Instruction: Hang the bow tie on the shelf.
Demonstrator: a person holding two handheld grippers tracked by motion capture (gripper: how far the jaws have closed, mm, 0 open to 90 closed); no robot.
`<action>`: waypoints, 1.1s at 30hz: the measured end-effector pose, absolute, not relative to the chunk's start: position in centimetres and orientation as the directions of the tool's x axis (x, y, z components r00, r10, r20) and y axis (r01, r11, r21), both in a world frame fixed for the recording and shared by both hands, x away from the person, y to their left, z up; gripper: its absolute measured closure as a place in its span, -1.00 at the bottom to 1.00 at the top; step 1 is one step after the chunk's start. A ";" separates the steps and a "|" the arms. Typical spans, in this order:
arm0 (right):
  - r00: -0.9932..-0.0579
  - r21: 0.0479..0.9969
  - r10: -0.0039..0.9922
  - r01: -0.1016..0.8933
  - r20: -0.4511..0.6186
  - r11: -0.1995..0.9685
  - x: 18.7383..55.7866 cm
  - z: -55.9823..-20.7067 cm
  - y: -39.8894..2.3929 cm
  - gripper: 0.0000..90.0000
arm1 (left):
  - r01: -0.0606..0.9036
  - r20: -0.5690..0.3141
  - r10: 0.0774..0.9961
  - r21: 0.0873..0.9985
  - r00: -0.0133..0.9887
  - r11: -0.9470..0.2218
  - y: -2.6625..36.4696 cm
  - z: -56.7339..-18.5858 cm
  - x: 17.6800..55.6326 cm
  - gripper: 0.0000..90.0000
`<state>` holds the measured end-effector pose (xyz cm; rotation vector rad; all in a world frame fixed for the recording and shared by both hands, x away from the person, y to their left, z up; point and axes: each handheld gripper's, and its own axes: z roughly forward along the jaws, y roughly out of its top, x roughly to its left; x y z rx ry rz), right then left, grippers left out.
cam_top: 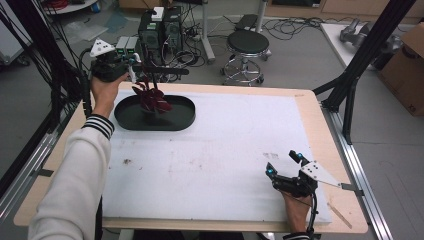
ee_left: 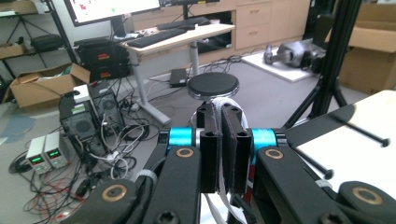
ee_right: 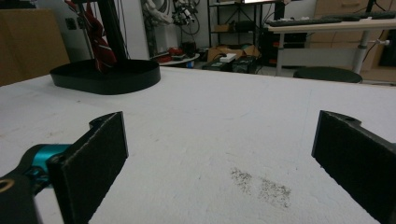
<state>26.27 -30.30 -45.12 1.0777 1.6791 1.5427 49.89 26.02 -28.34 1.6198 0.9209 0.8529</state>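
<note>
In the upper left of the high view, the left gripper point(cam_top: 134, 70) hangs above the far rim of a black oval tray point(cam_top: 182, 120) that sits on the white foam mat point(cam_top: 225, 155) covering the table. A dark red bundle with white stripes, which looks like folded cloth or ribbon point(cam_top: 152, 100), dangles from it into the tray, its lower end apparently at or just above the tray floor. In the left gripper view the jaws stand pressed almost together at the centre of the frame, with a thin white strip point(ee_left: 224, 186) pinched between the pads and trailing down out of the bottom edge; what exactly that strip belongs to I cannot tell, though it seems to be part of the hanging bundle.

The right gripper point(cam_top: 285, 165) rests low on the mat at the lower right of the high view, its jaws spread wide and holding nothing; its own view shows bare mat and a faint grey smudge point(ee_right: 261, 184) between them.

The step in hand looks like lowering the bundle into the tray. The next move would call for bringing it fully down inside the rim, then opening the left jaws and lifting clear without dragging the cloth back out.
</note>
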 end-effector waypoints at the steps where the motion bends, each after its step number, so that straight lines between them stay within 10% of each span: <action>1: -0.484 0.987 0.871 0.161 0.088 -0.010 26.3 -45.1 -30.3 -0.95 | 0.155 0.080 0.892 0.974 0.445 -0.165 26.1 -28.5 50.0 0.91; 17: -0.483 0.988 0.872 0.157 0.083 -0.007 26.3 -45.1 -30.3 -0.95 | 0.210 0.050 0.907 0.966 0.417 -0.150 26.4 -29.4 50.0 0.71; 33: -0.483 0.988 0.871 0.157 0.083 -0.007 26.3 -45.1 -30.3 -0.95 | 0.245 -0.050 0.897 0.967 0.439 -0.067 26.5 -28.8 49.9 -0.57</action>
